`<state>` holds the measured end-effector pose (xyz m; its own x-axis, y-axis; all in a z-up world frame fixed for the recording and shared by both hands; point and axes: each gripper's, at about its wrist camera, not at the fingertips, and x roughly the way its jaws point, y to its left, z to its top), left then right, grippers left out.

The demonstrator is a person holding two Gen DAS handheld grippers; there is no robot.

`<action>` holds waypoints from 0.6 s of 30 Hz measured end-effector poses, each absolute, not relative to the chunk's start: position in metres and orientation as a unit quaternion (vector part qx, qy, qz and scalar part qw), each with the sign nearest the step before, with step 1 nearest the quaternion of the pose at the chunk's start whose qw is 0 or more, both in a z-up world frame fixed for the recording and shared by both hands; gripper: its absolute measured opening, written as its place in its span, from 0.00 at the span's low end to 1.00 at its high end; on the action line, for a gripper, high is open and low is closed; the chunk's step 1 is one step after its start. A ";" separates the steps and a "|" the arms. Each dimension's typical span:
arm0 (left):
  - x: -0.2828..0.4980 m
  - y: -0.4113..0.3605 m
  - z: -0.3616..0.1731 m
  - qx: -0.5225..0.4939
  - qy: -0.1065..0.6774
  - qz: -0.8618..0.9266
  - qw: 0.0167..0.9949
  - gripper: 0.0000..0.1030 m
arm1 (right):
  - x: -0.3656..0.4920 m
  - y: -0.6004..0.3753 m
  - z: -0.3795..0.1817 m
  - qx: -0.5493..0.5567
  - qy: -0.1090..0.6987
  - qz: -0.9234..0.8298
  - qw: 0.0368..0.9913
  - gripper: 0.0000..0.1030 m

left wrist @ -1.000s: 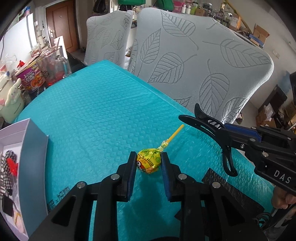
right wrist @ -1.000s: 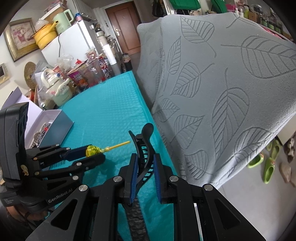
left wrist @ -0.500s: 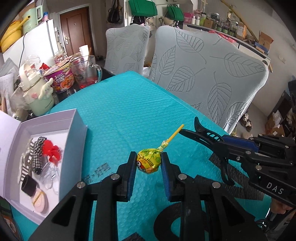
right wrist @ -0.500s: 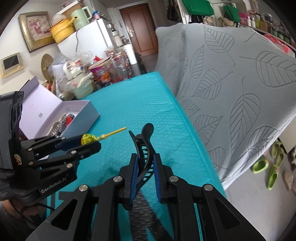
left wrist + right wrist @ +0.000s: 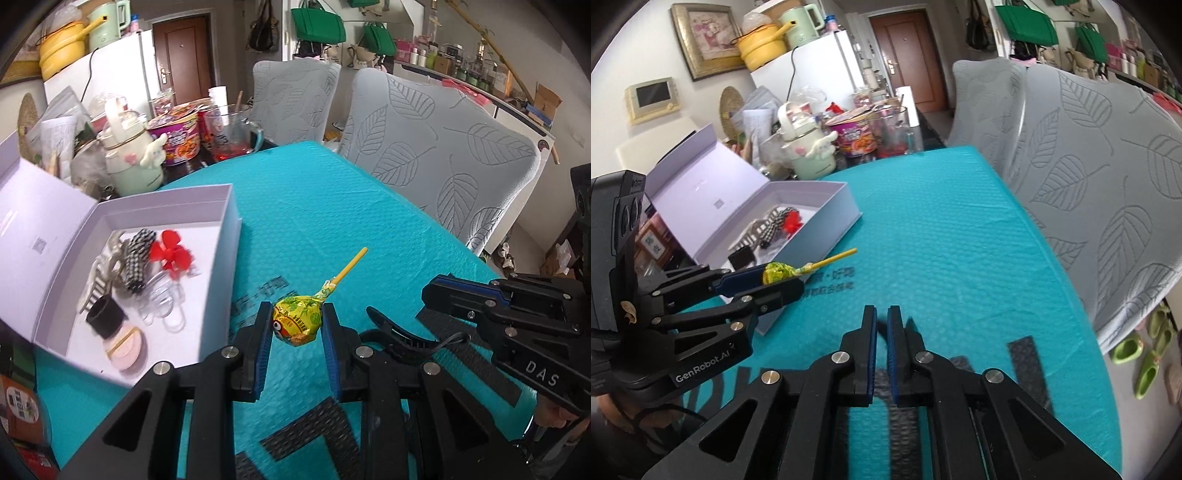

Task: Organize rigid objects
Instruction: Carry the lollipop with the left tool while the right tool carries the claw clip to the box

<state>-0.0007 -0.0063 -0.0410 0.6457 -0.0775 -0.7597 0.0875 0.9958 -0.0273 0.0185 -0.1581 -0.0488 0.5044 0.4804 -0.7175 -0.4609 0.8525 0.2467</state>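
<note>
A yellow-wrapped lollipop (image 5: 297, 325) with a yellow stick is held above the teal mat (image 5: 332, 206), and my left gripper (image 5: 296, 308) is shut on its head. The right wrist view shows the lollipop (image 5: 779, 272) just right of the open lilac box (image 5: 827, 229). My right gripper (image 5: 882, 312) is shut, pads nearly touching, with only a dark blur under the tips. A black claw hair clip (image 5: 399, 338) lies low beneath the right gripper (image 5: 424, 302), clear of its pads. The box (image 5: 229, 236) holds hair ties, a red flower clip and a checked bow.
Behind the box stand a pale green jug (image 5: 129, 162), a noodle cup (image 5: 181, 136) and a glass mug (image 5: 236, 133). Two leaf-patterned chairs (image 5: 436, 147) line the mat's right edge. Black printed patches (image 5: 317, 432) mark the near mat.
Both grippers have swung left, and the box has come fully into view. The hair clip no longer stands between the right pads, which are now closer together. The lollipop stays in the left grip.
</note>
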 end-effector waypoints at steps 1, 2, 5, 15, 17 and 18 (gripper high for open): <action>-0.004 -0.003 -0.042 0.006 0.419 -0.043 0.907 0.25 | 0.018 -0.156 -0.050 0.013 0.419 0.271 0.866 0.06; -0.008 -0.001 -0.043 0.005 0.419 -0.040 0.907 0.25 | 0.017 -0.155 -0.052 0.014 0.422 0.268 0.866 0.06; -0.015 0.005 -0.045 0.000 0.421 -0.041 0.906 0.25 | 0.015 -0.153 -0.058 0.008 0.433 0.250 0.866 0.07; -0.025 0.006 -0.053 -0.015 0.429 -0.047 0.902 0.25 | 0.009 -0.158 -0.083 0.004 0.468 0.246 0.849 0.46; -0.026 0.006 -0.054 -0.015 0.429 -0.047 0.902 0.25 | 0.008 -0.155 -0.088 -0.006 0.473 0.252 0.844 0.46; -0.027 0.005 -0.054 -0.014 0.430 -0.047 0.902 0.25 | 0.008 -0.153 -0.090 -0.009 0.476 0.254 0.842 0.46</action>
